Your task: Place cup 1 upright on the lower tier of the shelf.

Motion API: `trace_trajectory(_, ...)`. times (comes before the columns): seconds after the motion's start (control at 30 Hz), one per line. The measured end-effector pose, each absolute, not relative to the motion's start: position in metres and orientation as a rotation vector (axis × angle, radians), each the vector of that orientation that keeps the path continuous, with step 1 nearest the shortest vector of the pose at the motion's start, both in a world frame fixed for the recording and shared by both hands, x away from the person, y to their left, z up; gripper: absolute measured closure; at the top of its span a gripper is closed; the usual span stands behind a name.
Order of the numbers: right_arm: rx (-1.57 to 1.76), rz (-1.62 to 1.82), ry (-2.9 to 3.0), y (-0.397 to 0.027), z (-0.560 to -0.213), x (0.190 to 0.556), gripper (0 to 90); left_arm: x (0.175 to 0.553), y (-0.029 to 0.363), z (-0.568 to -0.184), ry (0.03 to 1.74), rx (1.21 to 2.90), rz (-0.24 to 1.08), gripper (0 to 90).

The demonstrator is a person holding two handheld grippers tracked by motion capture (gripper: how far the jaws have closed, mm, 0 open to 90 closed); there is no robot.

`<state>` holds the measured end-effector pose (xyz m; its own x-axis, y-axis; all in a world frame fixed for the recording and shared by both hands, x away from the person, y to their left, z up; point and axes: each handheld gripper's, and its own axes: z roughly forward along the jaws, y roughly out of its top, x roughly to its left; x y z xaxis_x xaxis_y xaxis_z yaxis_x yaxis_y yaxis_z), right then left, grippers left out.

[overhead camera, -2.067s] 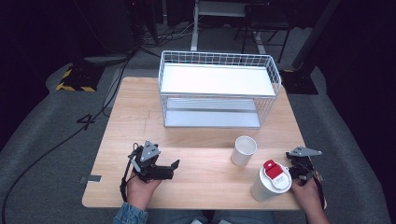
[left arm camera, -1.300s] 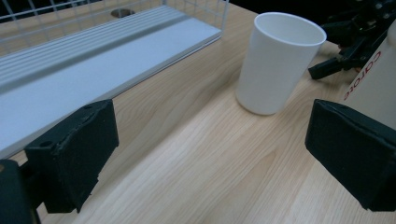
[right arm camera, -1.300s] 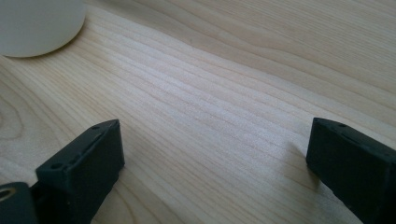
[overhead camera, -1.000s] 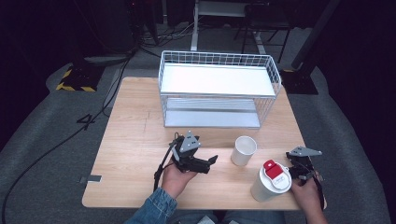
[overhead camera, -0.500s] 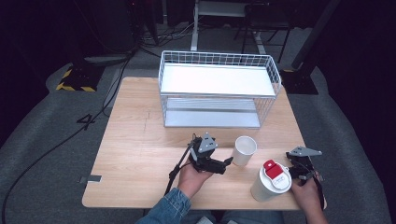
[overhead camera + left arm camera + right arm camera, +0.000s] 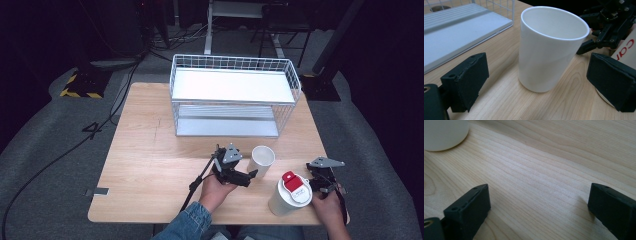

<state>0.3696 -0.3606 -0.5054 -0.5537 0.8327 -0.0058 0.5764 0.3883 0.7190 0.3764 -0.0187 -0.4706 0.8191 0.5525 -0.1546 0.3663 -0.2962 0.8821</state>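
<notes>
Cup (image 6: 262,161): stands upright on the bench (image 6: 150,165), in front of the wire rack (image 6: 232,97), free to be taken.
Left gripper (image 6: 248,175): fingers (image 6: 466,81) wide apart beside the cup, lined up to straddle it; nothing held.
Right gripper (image 6: 320,182): fingers (image 6: 469,206) spread over bare wood, idle beside the lidded cup (image 6: 291,194).

The left tool (image 6: 252,175) points right with its jaws spread wide, while the right tool (image 6: 539,212) rests low, jaws likewise apart.
</notes>
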Motion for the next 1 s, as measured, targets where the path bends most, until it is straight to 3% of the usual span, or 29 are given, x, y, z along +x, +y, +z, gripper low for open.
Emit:
trace_trajectory(0.5,1.219,0.967,2.288,-0.361,-0.505,0.369,4.8,0.385,-0.051,-0.493,0.682,1.94,0.203,5.4)
trace_trajectory(1.0,1.219,0.967,2.288,-0.361,-0.505,0.369,4.9,0.391,-0.07,-0.497,0.64,1.925,0.298,14.7)
